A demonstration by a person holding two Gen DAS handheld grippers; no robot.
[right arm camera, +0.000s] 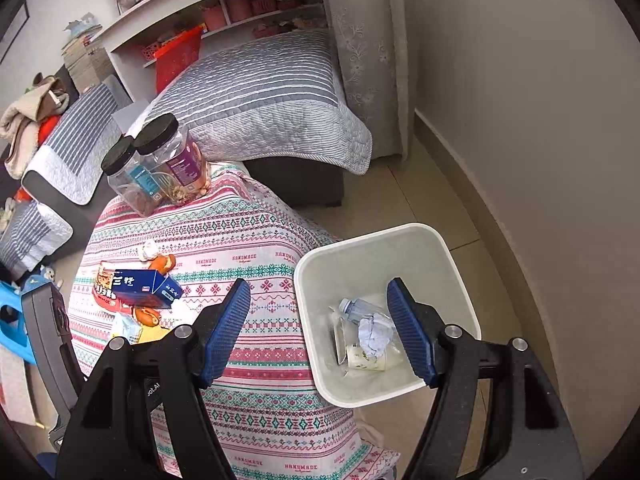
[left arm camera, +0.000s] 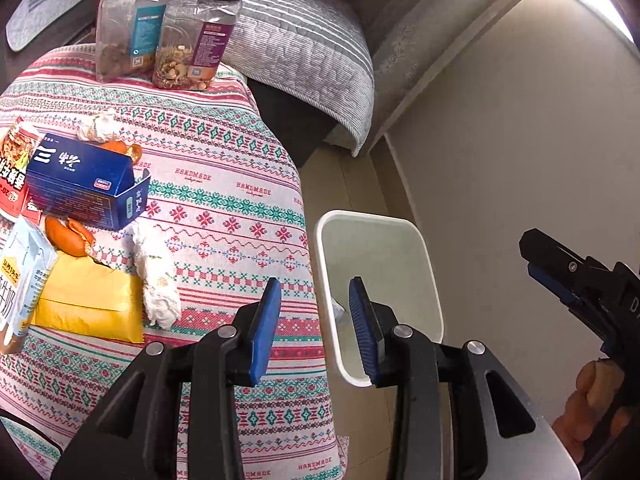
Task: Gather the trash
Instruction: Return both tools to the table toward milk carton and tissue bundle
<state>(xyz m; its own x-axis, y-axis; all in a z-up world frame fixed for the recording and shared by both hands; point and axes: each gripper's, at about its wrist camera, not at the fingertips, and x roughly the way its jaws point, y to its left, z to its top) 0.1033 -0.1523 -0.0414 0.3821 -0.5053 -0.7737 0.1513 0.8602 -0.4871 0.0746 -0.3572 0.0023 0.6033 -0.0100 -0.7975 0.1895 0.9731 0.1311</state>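
Already some of the job looks done. Nearest the camera, the right tool point(right arm camera: 318, 328) hangs with its blue pads spread wide and nothing between them, above the white plastic waste bin point(right arm camera: 460, 276) that stands on the floor right at the edge of the tabletop. Inside that bin lie a crumpled pale-blue paper wad point(right arm camera: 374, 334), a small clear plastic bottle point(right arm camera: 354, 308) and a white printed paper cup point(right arm camera: 366, 360), so several pieces have been binned. The left tool point(left arm camera: 316, 328) is likewise empty, its pads partly apart, hovering over the tabletop's edge just beside the bin.

Plenty is left on the patterned red-and-green cloth-covered tabletop point(left arm camera: 224, 208). Close to the left tool lie a twisted white tissue point(left arm camera: 158, 280) and a flat yellow padded envelope point(left arm camera: 88, 300), with a tall milk carton point(left arm camera: 22, 280) at the picture's edge. Farther on sit pieces of orange peel point(left arm camera: 70, 236), an open dark-blue cardboard box point(left arm camera: 86, 186), a red snack packet point(left arm camera: 12, 172) and another balled white tissue point(left arm camera: 100, 126).

At the far end two clear plastic jars with black lids point(left arm camera: 172, 28) stand upright with nuts inside; I judge those food, not trash. Roughly a third seems collected.
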